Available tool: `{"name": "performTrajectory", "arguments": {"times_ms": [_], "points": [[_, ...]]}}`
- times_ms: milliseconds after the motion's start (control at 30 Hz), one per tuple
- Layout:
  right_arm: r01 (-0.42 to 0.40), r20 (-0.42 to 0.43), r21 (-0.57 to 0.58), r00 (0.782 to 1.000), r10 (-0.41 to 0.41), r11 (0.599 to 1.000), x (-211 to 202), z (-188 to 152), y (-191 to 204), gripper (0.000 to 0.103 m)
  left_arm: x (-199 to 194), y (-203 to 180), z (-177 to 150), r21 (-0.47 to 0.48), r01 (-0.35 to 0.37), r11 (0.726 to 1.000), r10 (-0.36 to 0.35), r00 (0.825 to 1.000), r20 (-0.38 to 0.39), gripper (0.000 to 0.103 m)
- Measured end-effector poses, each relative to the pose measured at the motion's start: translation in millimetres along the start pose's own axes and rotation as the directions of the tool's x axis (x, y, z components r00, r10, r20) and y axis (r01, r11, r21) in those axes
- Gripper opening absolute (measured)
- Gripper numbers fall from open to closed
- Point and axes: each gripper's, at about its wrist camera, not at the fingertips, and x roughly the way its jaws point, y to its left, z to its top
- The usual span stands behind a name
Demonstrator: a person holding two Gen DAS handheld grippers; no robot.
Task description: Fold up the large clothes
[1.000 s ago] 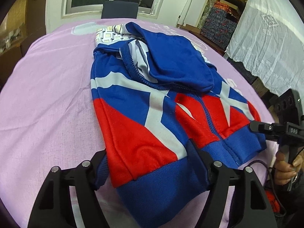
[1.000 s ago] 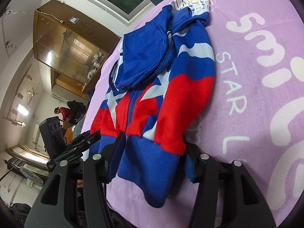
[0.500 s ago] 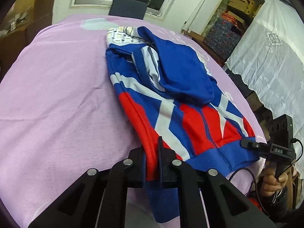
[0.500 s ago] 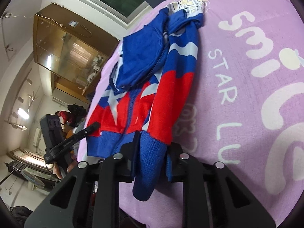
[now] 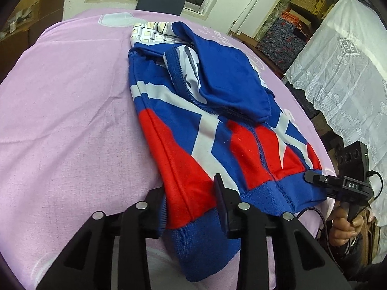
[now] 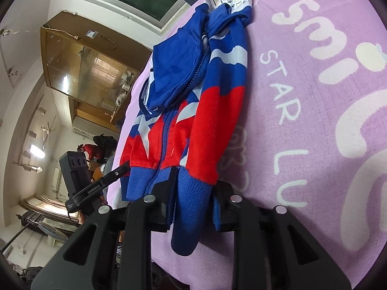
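Note:
A red, white and blue zip hoodie lies flat on the lilac tablecloth, its blue hood folded down over the chest. My left gripper pinches the near left corner of the blue hem, with bunched fabric filling the gap between its jaws, which are opening slightly. My right gripper is shut on the opposite hem corner of the hoodie, a flap of blue rib hanging below its fingers. Each gripper shows in the other's view at the hem's far end.
A dark chair back stands at the table's far side under a window. White lace cloth and stacked boxes are on the right. A glass cabinet lines the left wall. The tablecloth carries white lettering.
Both grippers went from wide open around the hem corners to closed on them. The fabric at each corner is now gathered and pulled up between the fingers. The left jaws have since widened a little.

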Motion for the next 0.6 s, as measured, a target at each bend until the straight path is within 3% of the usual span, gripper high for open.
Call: {"name": "performTrajectory", "arguments": {"times_ms": [33,200,600], "points": [[0.002,0.003,-0.002,1.000,-0.002,1.000,-0.7,-0.1,0.8,0.023,-0.4,1.1,0.7,0.002,-0.019,1.000,0.019,1.000,0.003,0.012],[-0.019,0.022,-0.015,1.000,0.019,1.000,-7.6,1.5,9.2,0.021,-16.6,6.9,8.1,-0.012,0.003,1.000,-0.003,0.999,0.039,0.011],[-0.084,0.092,-0.117,0.991,0.095,0.990,-24.1,46.4,48.9,0.020,-50.2,-16.2,65.7,0.054,-0.051,0.997,0.042,0.986,0.161,0.011]]}}
